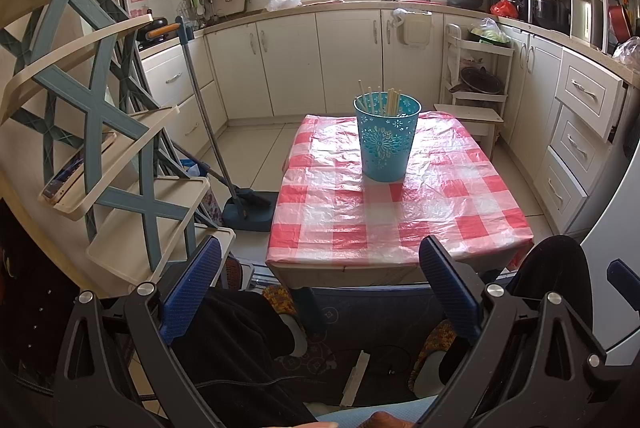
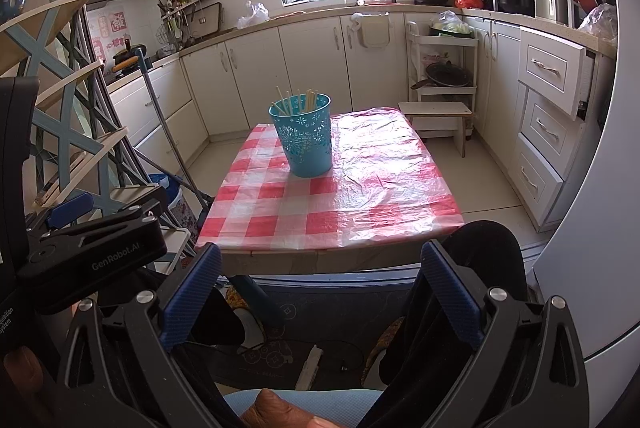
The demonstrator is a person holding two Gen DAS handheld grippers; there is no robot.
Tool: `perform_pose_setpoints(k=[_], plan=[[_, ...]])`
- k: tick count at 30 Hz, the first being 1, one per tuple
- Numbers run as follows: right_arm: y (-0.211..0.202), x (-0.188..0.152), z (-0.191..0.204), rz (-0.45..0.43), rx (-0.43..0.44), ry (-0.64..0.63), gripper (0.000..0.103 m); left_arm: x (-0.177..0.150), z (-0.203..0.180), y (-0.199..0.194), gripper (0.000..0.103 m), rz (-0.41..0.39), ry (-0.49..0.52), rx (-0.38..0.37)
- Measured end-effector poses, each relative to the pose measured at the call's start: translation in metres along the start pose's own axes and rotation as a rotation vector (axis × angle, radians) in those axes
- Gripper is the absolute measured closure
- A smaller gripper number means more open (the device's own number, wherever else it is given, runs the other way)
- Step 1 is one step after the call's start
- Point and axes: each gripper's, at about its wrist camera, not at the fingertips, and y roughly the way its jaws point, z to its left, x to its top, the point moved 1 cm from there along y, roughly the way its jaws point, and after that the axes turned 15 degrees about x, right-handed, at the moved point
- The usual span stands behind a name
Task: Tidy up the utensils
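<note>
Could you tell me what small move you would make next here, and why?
Probably nothing more than keeping both tongs back and checking the table: the chopsticks already stand in the teal holder, the checked tablecloth shows no loose utensils, and the left tongs and right tongs are open, empty and short of the table's near edge.
</note>
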Motion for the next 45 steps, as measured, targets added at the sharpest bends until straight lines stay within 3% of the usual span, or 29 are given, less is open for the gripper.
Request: perform_pose_setpoints(k=[45], plan=[[0.0032,-0.0025,0.0019,0.006,-0.002,-0.001,0.007,-0.0051,-0.0063,-0.0018,0.008,0.003,0.002,-0.012]])
